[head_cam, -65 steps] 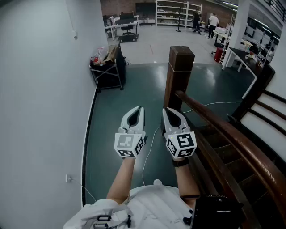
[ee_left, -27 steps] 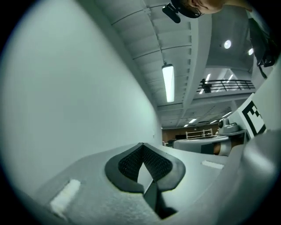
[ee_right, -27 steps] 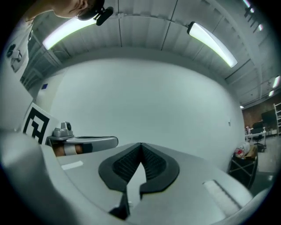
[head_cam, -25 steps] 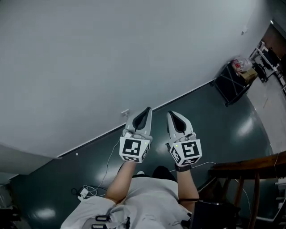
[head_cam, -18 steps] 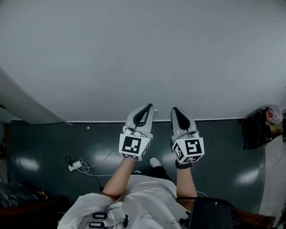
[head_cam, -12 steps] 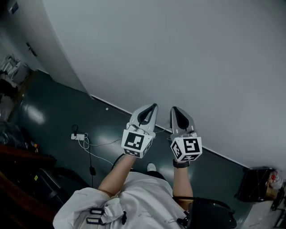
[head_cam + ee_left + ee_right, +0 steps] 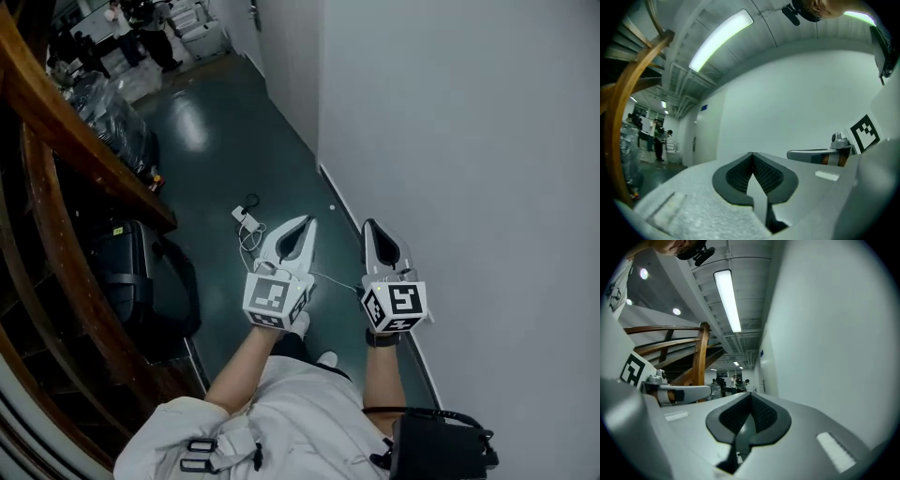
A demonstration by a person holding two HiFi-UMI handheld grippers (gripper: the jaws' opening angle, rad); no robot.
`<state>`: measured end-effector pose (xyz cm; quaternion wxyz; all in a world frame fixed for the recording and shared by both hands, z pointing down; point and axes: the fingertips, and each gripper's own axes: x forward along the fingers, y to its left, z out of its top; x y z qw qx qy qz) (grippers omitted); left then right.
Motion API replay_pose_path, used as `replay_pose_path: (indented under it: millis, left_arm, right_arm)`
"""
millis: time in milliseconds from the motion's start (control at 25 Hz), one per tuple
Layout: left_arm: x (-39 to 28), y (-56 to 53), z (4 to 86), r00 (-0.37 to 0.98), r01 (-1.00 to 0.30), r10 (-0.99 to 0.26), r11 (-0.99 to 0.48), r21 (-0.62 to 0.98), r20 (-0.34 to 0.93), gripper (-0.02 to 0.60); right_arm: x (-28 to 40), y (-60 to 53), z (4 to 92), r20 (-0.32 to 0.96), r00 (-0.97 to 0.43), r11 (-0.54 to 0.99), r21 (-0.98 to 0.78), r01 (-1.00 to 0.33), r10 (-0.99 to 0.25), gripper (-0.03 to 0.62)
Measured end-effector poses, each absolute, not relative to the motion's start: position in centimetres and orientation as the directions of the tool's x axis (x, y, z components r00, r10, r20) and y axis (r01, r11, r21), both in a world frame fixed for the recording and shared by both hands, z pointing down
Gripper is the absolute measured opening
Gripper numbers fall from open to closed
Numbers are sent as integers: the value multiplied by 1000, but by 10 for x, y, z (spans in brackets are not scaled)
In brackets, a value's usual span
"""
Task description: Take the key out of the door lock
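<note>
No key or door lock shows in any view. In the head view my left gripper and right gripper are held side by side in front of me, above the dark green floor. Both are shut with nothing between the jaws. The left gripper view shows its own pads pressed together, with the right gripper beside it. In the right gripper view the jaws are likewise shut and empty, and the left gripper is at the left. Both point along a corridor beside a white wall.
A wooden stair banister runs down the left side. A black bag sits at its foot. A power strip with cable lies on the floor ahead. People stand far down the corridor.
The head view has swung from facing the white wall to looking along the corridor beside it. Both grippers stay shut, side by side, empty.
</note>
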<state>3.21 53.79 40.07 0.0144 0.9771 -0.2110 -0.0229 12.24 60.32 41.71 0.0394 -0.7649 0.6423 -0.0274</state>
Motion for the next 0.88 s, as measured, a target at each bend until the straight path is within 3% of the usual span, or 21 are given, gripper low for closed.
replay_pose_path:
  millis: [160, 320, 520, 880]
  left_arm:
    - [-19, 454, 398, 816, -572, -573, -820, 40, -78, 2]
    - [-49, 384, 382, 747, -649, -650, -758, 57, -142, 2]
    - [-78, 322, 367, 706, -689, -686, -723, 52, -176, 2]
    - [-114, 235, 402, 641, -753, -760, -649, 107, -103, 2]
  right_arm:
    - [82, 513, 417, -16, 1, 1, -83, -997, -1000, 6]
    - [50, 432, 401, -24, -128, 129, -47, -991, -992, 6]
    - [20, 360, 377, -39, -182, 182, 3, -983, -983, 6]
    - [-5, 261, 396, 36, -269, 270, 16, -963, -963, 6]
